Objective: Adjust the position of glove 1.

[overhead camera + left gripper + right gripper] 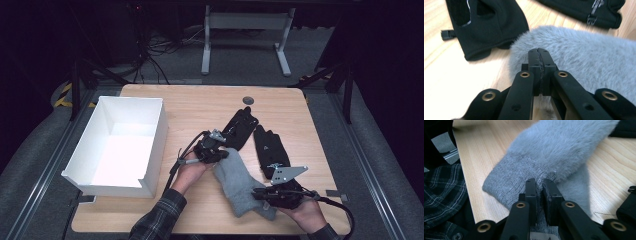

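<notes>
The grey glove [239, 182] is held on the table [200, 107] beside two black gloves [255, 137]; the left gripper [220, 155] is clamped on its fingertip end, the right gripper [260, 195] on its cuff, presumably for lifting it level toward the box [150, 150].

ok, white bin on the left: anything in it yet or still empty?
Empty. The high view looks straight into the white bin and shows bare floor and walls. The grey glove and both black gloves lie on the table.

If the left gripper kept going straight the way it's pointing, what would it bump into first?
The left gripper is already pinching the fluffy grey glove. Pushing straight on, it would probably reach the black glove just beyond, though depth is hard to judge.
</notes>
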Motion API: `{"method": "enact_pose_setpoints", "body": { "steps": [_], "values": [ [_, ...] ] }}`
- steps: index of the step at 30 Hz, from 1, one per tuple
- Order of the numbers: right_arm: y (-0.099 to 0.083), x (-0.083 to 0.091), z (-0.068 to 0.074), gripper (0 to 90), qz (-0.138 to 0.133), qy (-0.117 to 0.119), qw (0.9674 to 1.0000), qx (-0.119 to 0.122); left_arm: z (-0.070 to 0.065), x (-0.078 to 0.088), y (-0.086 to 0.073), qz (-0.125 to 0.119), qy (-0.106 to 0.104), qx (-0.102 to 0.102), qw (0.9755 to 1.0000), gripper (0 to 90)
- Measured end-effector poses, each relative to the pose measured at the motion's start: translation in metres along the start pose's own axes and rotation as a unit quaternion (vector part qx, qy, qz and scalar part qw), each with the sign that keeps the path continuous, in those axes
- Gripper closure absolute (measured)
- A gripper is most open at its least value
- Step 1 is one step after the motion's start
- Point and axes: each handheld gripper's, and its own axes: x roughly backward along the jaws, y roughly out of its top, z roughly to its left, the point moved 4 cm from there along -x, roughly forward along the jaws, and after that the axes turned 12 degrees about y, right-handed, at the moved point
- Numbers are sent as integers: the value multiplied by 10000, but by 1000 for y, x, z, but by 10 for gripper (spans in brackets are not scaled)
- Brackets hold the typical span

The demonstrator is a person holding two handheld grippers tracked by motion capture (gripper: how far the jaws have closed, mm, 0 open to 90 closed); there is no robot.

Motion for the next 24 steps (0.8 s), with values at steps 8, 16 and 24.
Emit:
{"method": "enact_pose_setpoints", "body": {
  "steps": [8,16,24],
  "values": [
    [5,9,3,861,-187,36,9998,64,16,17,5,-457,437,288,9976,766],
    [4,6,-1,860,-70,-33,9999,98,19,2,9,-617,-264,481,9966,339],
    [3,5,-3,860,-21,-142,9998,125,11,-19,3,-78,-322,22,9994,397]
  ]
}}
